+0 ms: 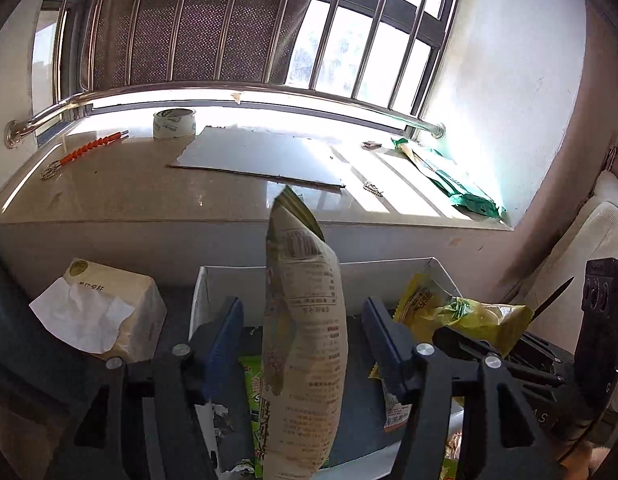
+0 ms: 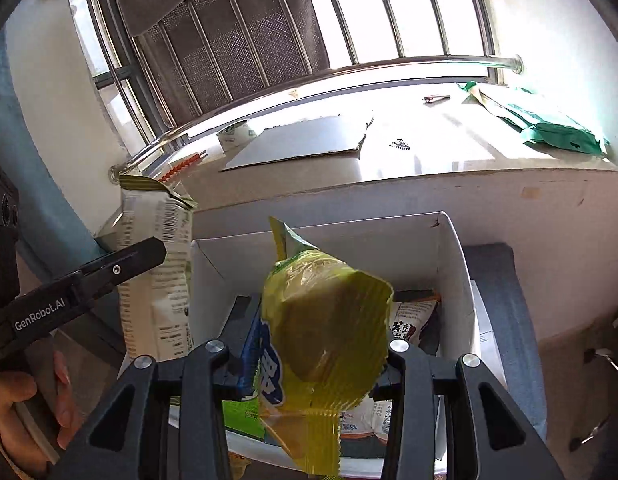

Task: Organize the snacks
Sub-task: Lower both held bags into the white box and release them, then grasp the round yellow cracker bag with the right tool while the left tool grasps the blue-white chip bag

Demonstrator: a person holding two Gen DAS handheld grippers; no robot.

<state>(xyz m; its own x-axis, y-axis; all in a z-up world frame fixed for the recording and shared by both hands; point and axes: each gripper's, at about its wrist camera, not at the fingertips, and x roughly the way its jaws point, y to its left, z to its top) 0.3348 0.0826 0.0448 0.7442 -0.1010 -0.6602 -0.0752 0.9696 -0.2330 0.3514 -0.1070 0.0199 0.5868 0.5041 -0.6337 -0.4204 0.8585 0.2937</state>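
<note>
My left gripper (image 1: 305, 344) is shut on a tall cream snack bag (image 1: 305, 352) with printed text, held upright over the white box (image 1: 213, 280). The same bag shows at the left of the right wrist view (image 2: 157, 280), with the left gripper's finger (image 2: 121, 266) across it. My right gripper (image 2: 313, 360) is shut on a yellow snack bag (image 2: 325, 332), held above the white box (image 2: 453, 280). That yellow bag also shows at the right of the left wrist view (image 1: 461, 312). Several snack packets (image 2: 413, 320) lie inside the box.
A tissue pack (image 1: 105, 312) stands left of the box. Behind is a stone windowsill (image 1: 129, 192) with a tape roll (image 1: 175, 123), a cardboard sheet (image 1: 261, 156), an orange-handled tool (image 1: 85, 152) and a green bag (image 1: 453, 180). Window bars rise above. A white chair (image 1: 589, 232) is at right.
</note>
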